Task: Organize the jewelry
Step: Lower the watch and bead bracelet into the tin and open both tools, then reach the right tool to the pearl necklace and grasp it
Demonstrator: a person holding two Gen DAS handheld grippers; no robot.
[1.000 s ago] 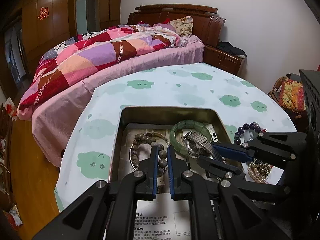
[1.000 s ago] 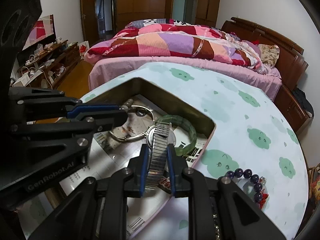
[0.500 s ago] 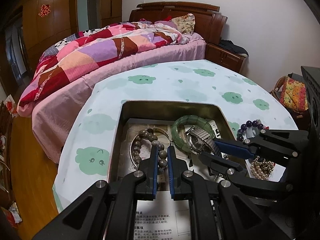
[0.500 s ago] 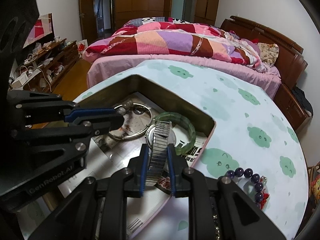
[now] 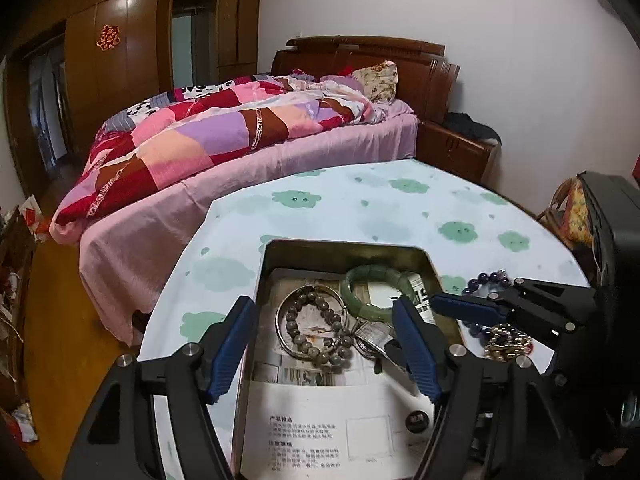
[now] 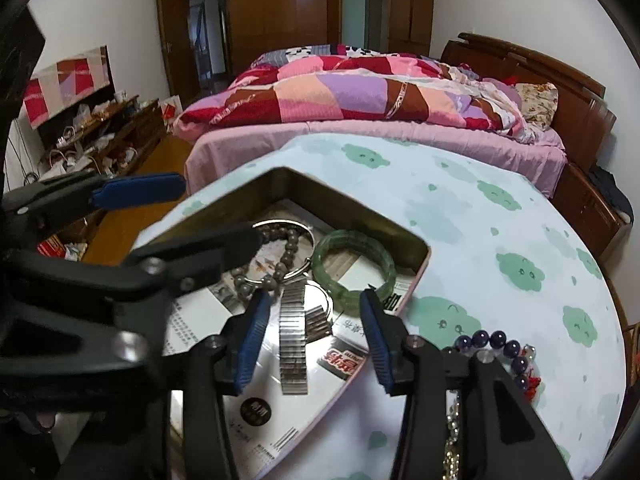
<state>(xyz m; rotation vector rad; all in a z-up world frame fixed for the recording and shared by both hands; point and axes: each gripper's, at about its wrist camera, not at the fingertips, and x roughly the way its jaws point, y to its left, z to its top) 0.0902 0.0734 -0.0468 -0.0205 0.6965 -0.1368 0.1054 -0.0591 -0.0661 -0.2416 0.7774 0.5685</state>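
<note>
- Jewelry sits mostly inside the metal tin (image 5: 262, 280) on the tabletop (image 5: 360, 208), so the pieces are collected in one place.
- Left gripper (image 5: 324, 344) is opening, its pads apart from the grey bead bracelet (image 5: 316, 330) lying between them on the tin floor; it looks released.
- Right gripper (image 6: 314, 338) is also opening; the metal watch band (image 6: 294, 336) lies free between its pads.
- Purple bead bracelet (image 6: 496, 342), to the right of that gripper, is outside the tin, probably waiting.
</note>
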